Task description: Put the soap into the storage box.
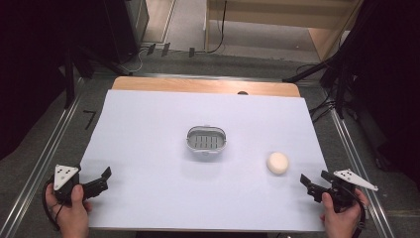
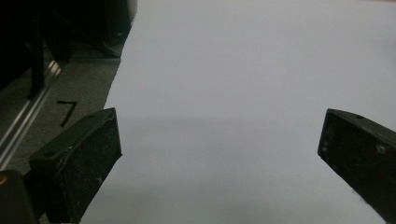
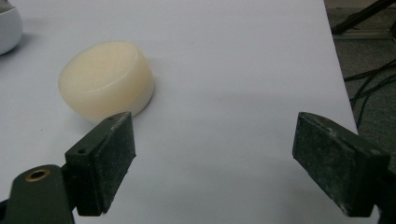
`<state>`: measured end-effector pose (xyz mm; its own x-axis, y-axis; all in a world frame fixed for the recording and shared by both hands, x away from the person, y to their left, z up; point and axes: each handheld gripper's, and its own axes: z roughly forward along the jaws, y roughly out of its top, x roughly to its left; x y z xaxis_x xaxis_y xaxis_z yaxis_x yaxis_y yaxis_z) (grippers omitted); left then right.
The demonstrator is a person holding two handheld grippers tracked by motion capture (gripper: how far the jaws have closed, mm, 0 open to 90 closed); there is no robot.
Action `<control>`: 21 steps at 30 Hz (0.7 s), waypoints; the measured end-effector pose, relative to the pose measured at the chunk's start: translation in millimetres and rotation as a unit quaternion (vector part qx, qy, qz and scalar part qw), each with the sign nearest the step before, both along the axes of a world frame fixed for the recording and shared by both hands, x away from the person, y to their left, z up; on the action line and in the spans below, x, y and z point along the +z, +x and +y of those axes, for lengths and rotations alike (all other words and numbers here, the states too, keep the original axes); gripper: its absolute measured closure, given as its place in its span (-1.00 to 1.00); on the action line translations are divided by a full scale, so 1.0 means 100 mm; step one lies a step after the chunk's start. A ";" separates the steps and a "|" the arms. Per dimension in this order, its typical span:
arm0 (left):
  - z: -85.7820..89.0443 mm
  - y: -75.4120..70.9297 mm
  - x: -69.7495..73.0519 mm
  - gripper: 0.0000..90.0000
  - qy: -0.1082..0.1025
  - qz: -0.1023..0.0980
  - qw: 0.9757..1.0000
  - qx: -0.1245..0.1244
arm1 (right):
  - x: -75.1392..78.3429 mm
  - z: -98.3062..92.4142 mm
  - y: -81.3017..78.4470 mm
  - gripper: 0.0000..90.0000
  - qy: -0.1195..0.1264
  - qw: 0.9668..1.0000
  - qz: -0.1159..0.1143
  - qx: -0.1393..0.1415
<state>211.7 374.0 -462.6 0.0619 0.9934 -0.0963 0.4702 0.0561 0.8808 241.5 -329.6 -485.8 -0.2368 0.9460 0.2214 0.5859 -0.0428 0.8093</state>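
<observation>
The table is covered with a white sheet and only a wooden strip shows at its far edge. Near the middle of the sheet stands an oval soap dish with a slotted grey insert and a white rim. To the right of it and closer to the person lies a round cream soap bar, flat on the sheet and well apart from the dish. The right gripper is at the near right corner, just beside the soap bar but not touching it; its jaws stand wide apart and hold nothing. In the right gripper view the soap bar lies just behind the left jaw. The left gripper is at the near left corner, far from both things, with jaws also wide apart over the bare sheet.
</observation>
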 end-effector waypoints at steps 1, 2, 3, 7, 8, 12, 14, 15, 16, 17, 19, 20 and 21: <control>0.02 0.00 0.00 -1.00 -0.009 0.000 1.000 0.000 | 0.00 0.00 0.00 -0.70 0.000 1.000 0.001 0.000; 0.03 0.00 0.00 -1.00 -0.015 0.002 1.000 -0.002 | 0.00 0.01 0.00 -0.70 -0.001 1.000 0.003 0.001; 0.04 0.01 0.00 -1.00 -0.018 0.005 1.000 -0.003 | 0.00 0.01 0.01 -0.70 -0.003 1.000 0.003 0.002; 0.01 0.02 0.00 -1.00 -0.003 0.010 1.000 -0.006 | -0.01 0.00 0.01 -0.70 -0.002 1.000 0.005 0.000; 0.01 0.02 0.00 -1.00 -0.003 0.010 1.000 -0.006 | -0.01 0.00 0.01 -0.70 -0.002 1.000 0.005 0.000; 0.00 0.02 0.00 -1.00 0.003 0.013 1.000 -0.009 | 0.02 -0.02 0.00 -0.69 0.006 1.000 0.005 -0.008; -0.02 0.03 0.00 -1.00 0.012 0.015 1.000 -0.008 | 0.03 -0.03 0.01 -0.66 -0.001 1.000 0.017 -0.022; -0.04 0.03 0.00 -1.00 0.019 0.015 1.000 -0.009 | 0.04 -0.02 0.01 -0.66 -0.012 0.999 0.025 -0.029; -0.05 0.03 0.00 -1.00 0.025 0.016 1.000 -0.009 | 0.04 -0.01 0.01 -0.66 -0.022 0.999 0.035 -0.034; -0.06 0.03 0.00 -1.00 0.032 0.017 0.999 -0.011 | 0.05 -0.01 0.01 -0.67 -0.028 0.998 0.041 -0.033; -0.08 0.04 0.00 -1.00 0.036 0.018 0.999 -0.009 | 0.07 0.00 0.01 -0.66 -0.031 0.998 0.047 -0.025; -0.08 0.04 -0.01 -1.00 0.041 0.020 0.999 -0.011 | 0.08 0.00 0.01 -0.65 -0.036 0.998 0.048 -0.019; -0.08 0.04 -0.01 -1.00 0.041 0.019 0.999 -0.011 | 0.10 0.02 0.01 -0.64 -0.043 0.998 0.050 -0.013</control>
<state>215.8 365.8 -463.1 0.0807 0.9966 -0.0165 0.5043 -0.0265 0.8631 242.9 -327.7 -475.5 -0.1934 0.9678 0.1613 0.6637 0.0079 0.7480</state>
